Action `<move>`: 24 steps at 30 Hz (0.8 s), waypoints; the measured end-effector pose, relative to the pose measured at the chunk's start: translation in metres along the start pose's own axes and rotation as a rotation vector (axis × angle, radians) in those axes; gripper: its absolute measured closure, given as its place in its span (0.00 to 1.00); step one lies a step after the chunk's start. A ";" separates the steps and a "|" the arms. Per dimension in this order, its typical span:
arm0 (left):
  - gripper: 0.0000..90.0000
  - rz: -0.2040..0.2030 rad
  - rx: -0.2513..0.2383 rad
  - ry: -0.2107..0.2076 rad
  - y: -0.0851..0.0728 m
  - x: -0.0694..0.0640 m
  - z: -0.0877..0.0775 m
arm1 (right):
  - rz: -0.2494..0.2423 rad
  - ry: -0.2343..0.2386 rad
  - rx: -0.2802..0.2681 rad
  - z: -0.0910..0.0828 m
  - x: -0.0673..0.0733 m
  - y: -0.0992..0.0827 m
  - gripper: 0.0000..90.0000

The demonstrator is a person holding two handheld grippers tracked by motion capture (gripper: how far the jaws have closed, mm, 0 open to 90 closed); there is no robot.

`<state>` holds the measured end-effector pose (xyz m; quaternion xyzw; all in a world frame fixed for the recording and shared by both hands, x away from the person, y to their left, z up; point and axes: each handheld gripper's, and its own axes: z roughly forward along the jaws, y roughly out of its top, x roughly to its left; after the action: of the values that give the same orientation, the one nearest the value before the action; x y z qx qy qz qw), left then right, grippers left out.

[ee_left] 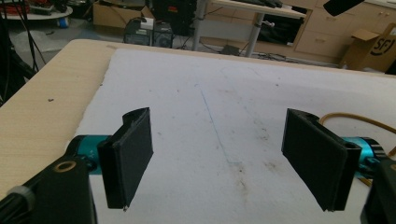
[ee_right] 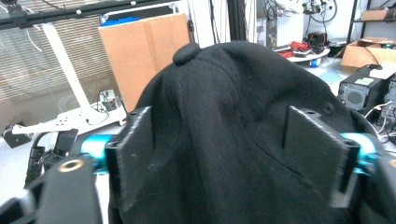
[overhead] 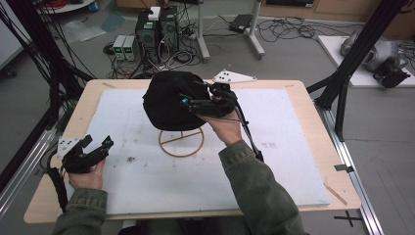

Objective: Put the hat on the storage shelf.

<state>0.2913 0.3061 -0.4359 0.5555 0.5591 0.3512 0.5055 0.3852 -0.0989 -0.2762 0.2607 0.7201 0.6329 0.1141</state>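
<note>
Two grippers spread, right gripper (ee_right: 219,154) astride black cap (overhead: 169,100), stand (overhead: 181,142) mostly hidden, left gripper (ee_left: 224,161) empty.

My right gripper (overhead: 188,102) sat at the cap (overhead: 169,98), whose crown rose just ahead of and between the fingers (ee_right: 133,154). The cap rested on a wire stand (overhead: 181,142), whose ring base lay below the fingers on the tabletop (overhead: 147,166). My left gripper (overhead: 98,145) lay well apart at the tabletop's left edge, its fingers (ee_left: 128,156) over the bare mat (ee_left: 224,116).
</note>
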 end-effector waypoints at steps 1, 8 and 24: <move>0.28 -0.002 -0.001 0.000 0.000 0.000 0.000 | -0.001 -0.002 0.001 0.000 0.000 0.000 0.22; 0.28 -0.002 -0.002 0.002 0.000 0.000 0.000 | -0.011 -0.006 -0.009 0.000 0.001 0.000 0.17; 0.28 -0.004 -0.002 0.002 0.000 0.000 0.000 | -0.023 -0.036 -0.052 -0.013 0.001 0.002 0.14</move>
<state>0.2911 0.3063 -0.4355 0.5534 0.5603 0.3516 0.5061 0.3785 -0.1091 -0.2723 0.2606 0.7043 0.6451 0.1412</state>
